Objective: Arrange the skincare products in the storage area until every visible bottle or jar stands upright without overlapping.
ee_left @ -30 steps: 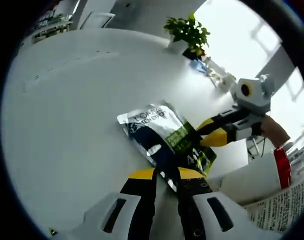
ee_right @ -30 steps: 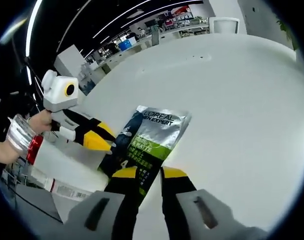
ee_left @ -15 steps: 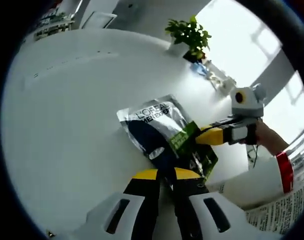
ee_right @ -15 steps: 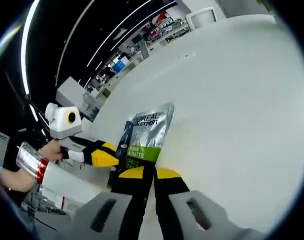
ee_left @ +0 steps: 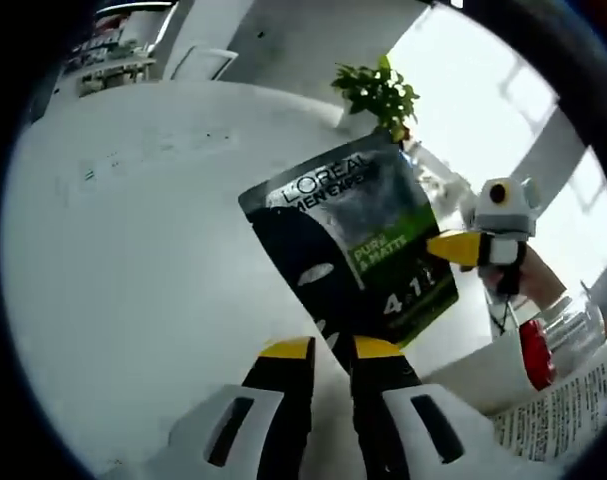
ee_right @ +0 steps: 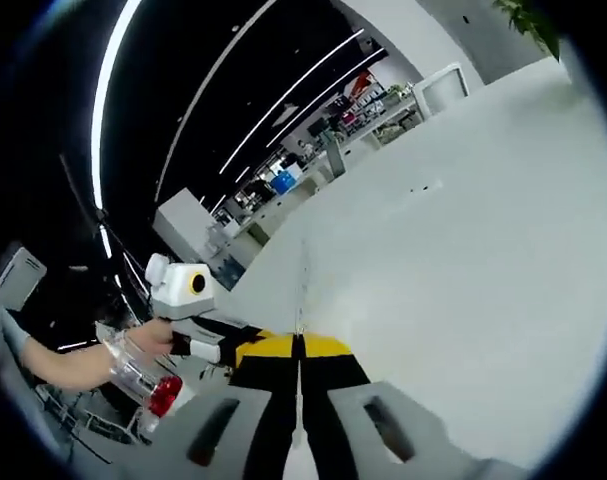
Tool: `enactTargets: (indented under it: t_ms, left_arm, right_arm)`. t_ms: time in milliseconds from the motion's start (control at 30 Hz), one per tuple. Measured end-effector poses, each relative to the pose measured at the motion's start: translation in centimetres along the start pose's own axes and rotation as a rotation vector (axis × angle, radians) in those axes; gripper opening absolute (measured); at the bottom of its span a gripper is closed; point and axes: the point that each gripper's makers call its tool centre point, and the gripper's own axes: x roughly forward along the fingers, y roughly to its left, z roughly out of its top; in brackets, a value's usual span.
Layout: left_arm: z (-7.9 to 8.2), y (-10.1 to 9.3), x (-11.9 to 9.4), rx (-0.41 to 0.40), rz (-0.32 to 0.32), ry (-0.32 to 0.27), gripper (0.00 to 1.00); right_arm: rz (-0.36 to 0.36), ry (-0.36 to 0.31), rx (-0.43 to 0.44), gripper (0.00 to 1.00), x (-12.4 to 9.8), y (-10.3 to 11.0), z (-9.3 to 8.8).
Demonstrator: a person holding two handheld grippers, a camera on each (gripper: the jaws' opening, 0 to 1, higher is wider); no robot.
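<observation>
A silver, black and green L'Oreal Men Expert pouch (ee_left: pixel 353 250) is held up off the white table (ee_left: pixel 133 250), its printed face towards the left gripper view. My left gripper (ee_left: pixel 330 350) is shut on its lower corner. My right gripper (ee_left: pixel 453 247) comes in from the right and pinches the pouch's side edge. In the right gripper view the pouch (ee_right: pixel 301 290) shows edge-on as a thin line rising from the shut right gripper (ee_right: pixel 299 345), with the left gripper (ee_right: pixel 245 347) beside it. A white bottle (ee_left: pixel 483 375) with a red collar and clear cap lies at lower right.
A potted green plant (ee_left: pixel 378 90) stands at the table's far edge with small items beside it. The white bottle (ee_right: pixel 158 392) also lies at lower left near a person's hand. The broad white table (ee_right: pixel 463 250) stretches beyond; desks and shelves stand far behind.
The pouch went from lying flat on the table to being raised upright. Both grippers closed on it and lifted, and both views tilted upward.
</observation>
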Motion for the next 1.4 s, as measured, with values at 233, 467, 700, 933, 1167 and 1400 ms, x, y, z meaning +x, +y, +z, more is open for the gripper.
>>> enactTargets:
  t_ms: [233, 467, 700, 933, 1167, 1400]
  left_arm:
    - [2.2, -0.5, -1.8, 0.029, -0.015, -0.083, 0.19]
    - [4.3, -1.4, -3.5, 0.041, -0.046, -0.163, 0.23]
    - [7.2, -2.2, -5.5, 0.051, -0.109, -0.265, 0.27]
    - [9.0, -3.7, -8.0, 0.094, -0.177, -0.320, 0.30]
    - [10.7, -4.7, -10.0, 0.093, -0.209, -0.398, 0.30]
    - [12.1, -7.0, -13.0, 0.085, -0.303, -0.474, 0.21]
  right_arm:
    - [0.030, -0.069, -0.027, 0.01, -0.1, 1.9, 2.6]
    - [0.083, -0.140, -0.027, 0.01, -0.2, 2.2, 5.3]
    - [0.141, -0.183, -0.041, 0.01, -0.5, 4.0, 7.3]
    - [0.230, -0.233, -0.026, 0.01, -1.0, 6.8, 8.8]
    - [0.299, -0.260, -0.028, 0.01, -1.3, 9.4, 9.7]
    - [0.369, -0.278, -0.021, 0.01, -2.3, 12.1, 10.3]
